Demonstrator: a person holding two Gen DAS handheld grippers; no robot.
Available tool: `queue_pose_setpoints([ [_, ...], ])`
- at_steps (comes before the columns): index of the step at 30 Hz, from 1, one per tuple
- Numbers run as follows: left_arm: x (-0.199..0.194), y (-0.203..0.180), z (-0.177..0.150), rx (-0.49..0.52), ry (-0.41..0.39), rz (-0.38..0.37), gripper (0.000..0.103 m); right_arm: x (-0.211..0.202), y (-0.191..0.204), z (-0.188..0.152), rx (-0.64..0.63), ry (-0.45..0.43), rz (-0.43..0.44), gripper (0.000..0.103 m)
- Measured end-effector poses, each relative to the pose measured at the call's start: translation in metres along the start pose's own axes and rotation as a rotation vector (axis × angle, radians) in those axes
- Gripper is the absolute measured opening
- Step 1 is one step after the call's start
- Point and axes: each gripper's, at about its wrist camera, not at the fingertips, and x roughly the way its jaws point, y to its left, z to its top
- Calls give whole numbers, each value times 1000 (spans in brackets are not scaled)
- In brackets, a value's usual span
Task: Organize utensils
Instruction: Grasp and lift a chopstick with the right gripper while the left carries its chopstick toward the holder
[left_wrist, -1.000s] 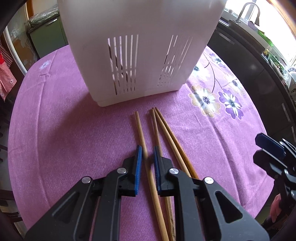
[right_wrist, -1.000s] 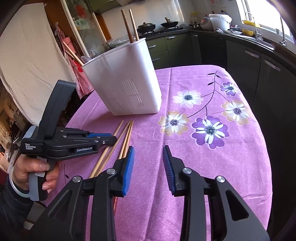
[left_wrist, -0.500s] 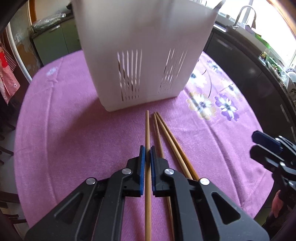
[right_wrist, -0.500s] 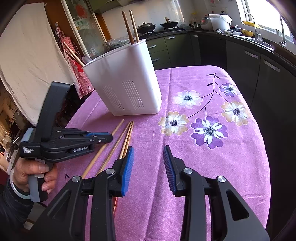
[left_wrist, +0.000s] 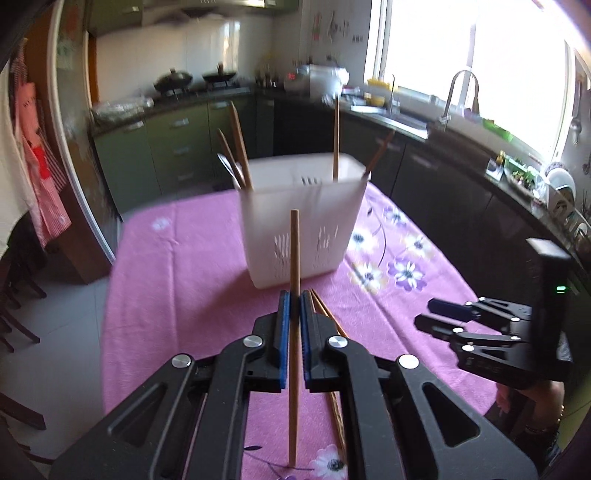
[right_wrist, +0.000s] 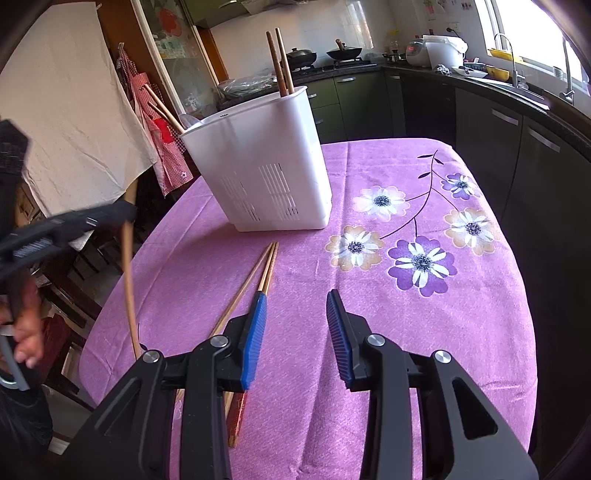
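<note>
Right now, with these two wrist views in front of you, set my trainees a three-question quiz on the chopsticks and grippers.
1. True or false: the left gripper is shut on a chopstick.
2. The right gripper is: A open, B shut on a chopstick, C hidden.
3. Fill in: the loose chopsticks lie on the purple ____, in front of the white holder.

Key: 1 true; 2 A; 3 tablecloth.

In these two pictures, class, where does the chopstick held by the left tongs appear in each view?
Left wrist view: the chopstick stands upright at centre, clamped between the left tongs.
Right wrist view: it hangs at the far left edge, off the table.
Shared landmark: the white utensil holder.
</note>
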Motion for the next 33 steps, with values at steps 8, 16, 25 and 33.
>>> queue_pose_setpoints([
  [8,-42,6,-13,11,-84,25,6,36,5,14,-37,81,-9,36],
  [16,-50,5,-20,31,-95,13,6,105,21,36,-97,233,-24,26],
  [25,-52,7,-21,30,-101,9,6,128,35,38,-149,284,-66,23],
  [33,-51,9,-21,24,-102,13,6,137,54,29,-229,301,-131,22],
])
